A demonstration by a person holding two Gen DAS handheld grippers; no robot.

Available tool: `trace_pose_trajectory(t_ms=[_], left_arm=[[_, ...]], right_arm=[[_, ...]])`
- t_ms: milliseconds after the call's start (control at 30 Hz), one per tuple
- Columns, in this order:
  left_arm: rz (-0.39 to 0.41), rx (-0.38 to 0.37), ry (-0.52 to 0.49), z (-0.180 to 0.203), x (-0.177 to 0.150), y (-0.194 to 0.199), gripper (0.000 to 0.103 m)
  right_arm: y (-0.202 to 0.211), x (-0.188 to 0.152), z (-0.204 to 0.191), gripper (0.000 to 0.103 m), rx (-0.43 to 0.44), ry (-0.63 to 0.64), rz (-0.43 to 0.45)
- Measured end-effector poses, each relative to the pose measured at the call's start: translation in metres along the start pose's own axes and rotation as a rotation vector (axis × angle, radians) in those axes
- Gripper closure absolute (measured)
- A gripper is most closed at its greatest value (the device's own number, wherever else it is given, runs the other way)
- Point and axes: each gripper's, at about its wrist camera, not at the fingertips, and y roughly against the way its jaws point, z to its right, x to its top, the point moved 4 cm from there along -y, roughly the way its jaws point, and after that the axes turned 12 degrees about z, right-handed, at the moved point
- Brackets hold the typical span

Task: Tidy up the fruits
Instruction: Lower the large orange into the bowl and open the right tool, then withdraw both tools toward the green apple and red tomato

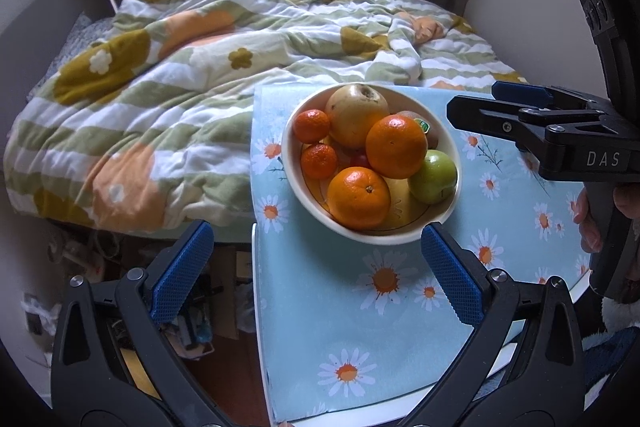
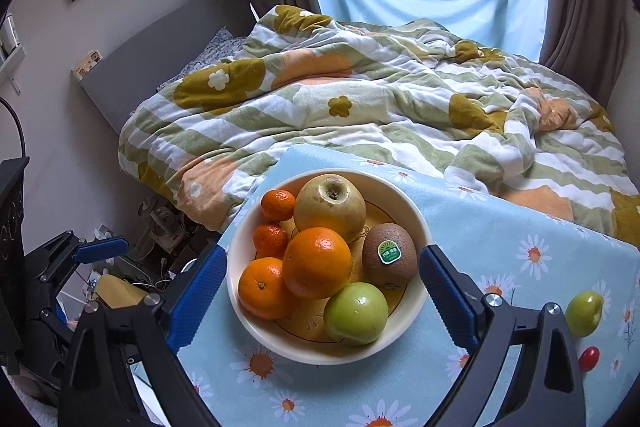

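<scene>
A cream bowl (image 1: 447, 143) (image 2: 420, 223) on the daisy-print table holds a yellow pear (image 2: 330, 205), two oranges (image 2: 316, 262), two mandarins (image 2: 278, 205), a kiwi (image 2: 389, 255), a green apple (image 2: 356, 313) and a small red tomato (image 1: 360, 159). My left gripper (image 1: 316, 263) is open and empty, just short of the bowl's near rim. My right gripper (image 2: 322, 291) is open and empty, hovering over the bowl with a finger on each side; it also shows in the left wrist view (image 1: 532, 115). A second green apple (image 2: 584, 313) and a red cherry tomato (image 2: 589, 358) lie on the table at the right.
The table (image 1: 400, 327) (image 2: 520, 227) butts against a bed with a rumpled flower-pattern duvet (image 1: 160, 99) (image 2: 360, 99). The table's left edge drops to floor clutter (image 1: 200, 307). Curtains and a window stand behind the bed.
</scene>
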Motion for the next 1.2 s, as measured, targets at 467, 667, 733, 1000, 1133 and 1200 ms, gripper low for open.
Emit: trace_pose_trajectory(t_ms=[467,667,733,1000,1133,1200], left_arm=[[0.05,-0.117,-0.15,0.045,0.041,0.009,0.0],[0.072,-0.185,-0.226,0.092,0.064,-0.004,0.0],[0.078,-0.206,-0.245,0.112,0.07,-0.01,0.0],[0.046,-0.309,-0.311,0.196,0.085,-0.049,0.0],[0.013,-0.357,-0.335,0.237,0.088,-0.076,0.0],[-0.01,-0.376,-0.355,0.256,0.088,-0.091,0.0]], right_arm=[[0.09,-0.006,0.034,0.007,-0.215,-0.088,0.063],[0.124,-0.021,0.071,0.007,-0.321,-0.139,0.069],[0.135,-0.027,0.087,0.007,-0.355,-0.153,0.07],[0.161,-0.055,0.154,0.007,-0.455,-0.172,0.047],[0.164,-0.07,0.184,0.007,-0.484,-0.175,0.026],[0.161,-0.079,0.199,0.007,-0.483,-0.188,0.01]])
